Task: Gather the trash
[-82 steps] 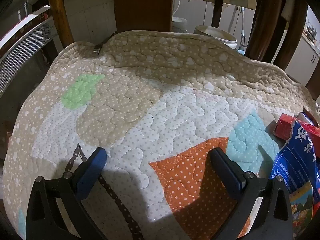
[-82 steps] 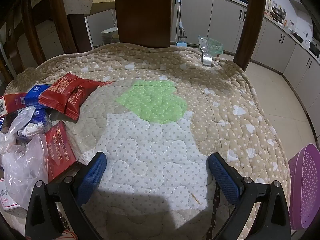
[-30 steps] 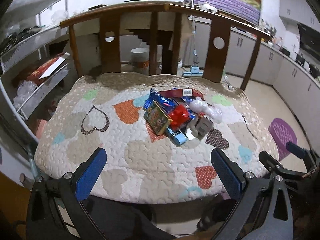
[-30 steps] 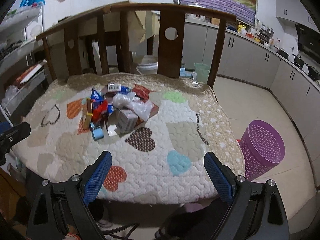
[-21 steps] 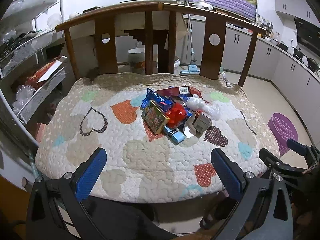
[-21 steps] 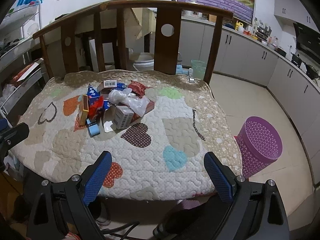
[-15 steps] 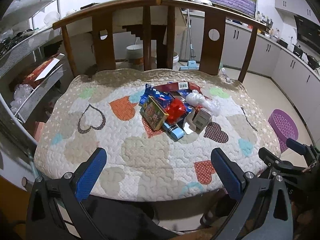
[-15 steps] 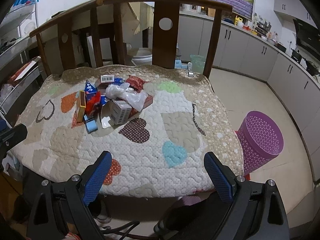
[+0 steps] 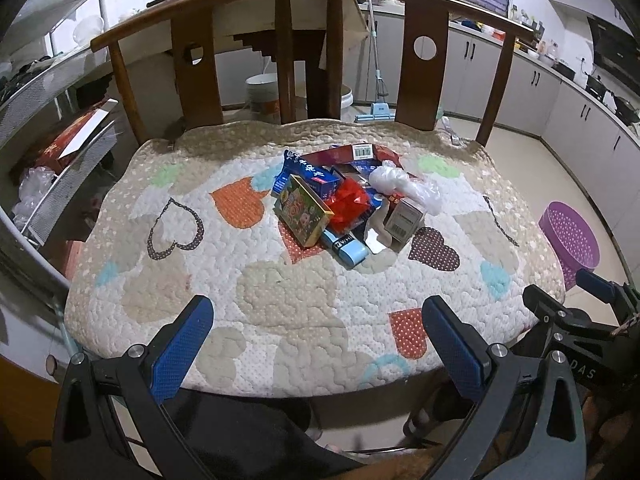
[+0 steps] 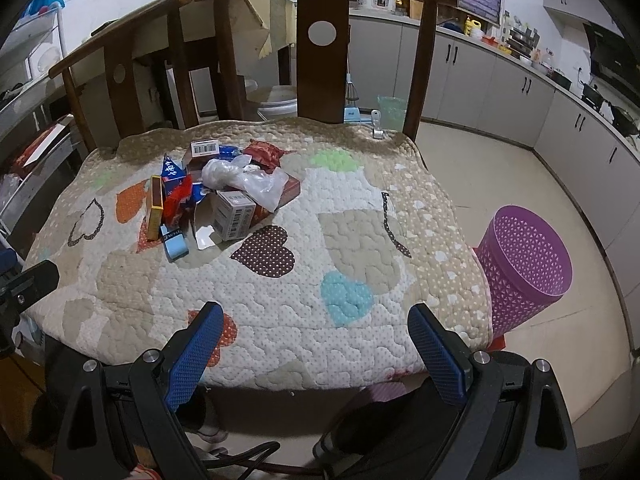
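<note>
crinkly wrappers (image 9: 347,205), cardboard boxes (image 10: 234,215), quilted cushion (image 10: 360,240)

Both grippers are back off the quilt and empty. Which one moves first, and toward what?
Probably the right gripper: reach forward to the small grey carton at the pile's near right edge. Both grippers are open and empty, short of the quilt; the left gripper sits farther from the purple bin, which stands on the floor on the right. The carton looks rigid and unburied.
</note>
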### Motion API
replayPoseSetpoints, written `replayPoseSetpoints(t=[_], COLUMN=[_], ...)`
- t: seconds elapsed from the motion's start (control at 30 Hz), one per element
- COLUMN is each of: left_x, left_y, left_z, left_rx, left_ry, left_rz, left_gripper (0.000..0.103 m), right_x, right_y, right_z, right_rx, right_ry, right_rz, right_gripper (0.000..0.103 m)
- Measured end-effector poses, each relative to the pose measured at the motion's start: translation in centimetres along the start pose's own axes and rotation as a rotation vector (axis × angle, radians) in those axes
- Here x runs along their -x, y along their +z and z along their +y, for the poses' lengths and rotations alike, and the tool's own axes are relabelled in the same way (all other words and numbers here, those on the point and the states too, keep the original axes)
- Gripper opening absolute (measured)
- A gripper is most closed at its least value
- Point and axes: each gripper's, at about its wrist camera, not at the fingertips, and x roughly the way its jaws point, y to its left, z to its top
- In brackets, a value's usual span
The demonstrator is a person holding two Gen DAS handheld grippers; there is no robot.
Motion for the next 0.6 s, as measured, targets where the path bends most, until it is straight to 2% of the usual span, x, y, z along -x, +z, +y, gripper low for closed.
replayPoseSetpoints(t=[0.6], left_x=[-1.2], left_y=[-0.1], left_z=[0.1], left_rx=[-0.002], left_ry=[-0.014], left_rz=[0.050], left_gripper=[0.103], right_x=[-0.6], right_y=[-0.2], right_z=[-0.1], right_rx=[-0.007], right_ry=[0.010], right_rz=[0.017], right_gripper=[0.095])
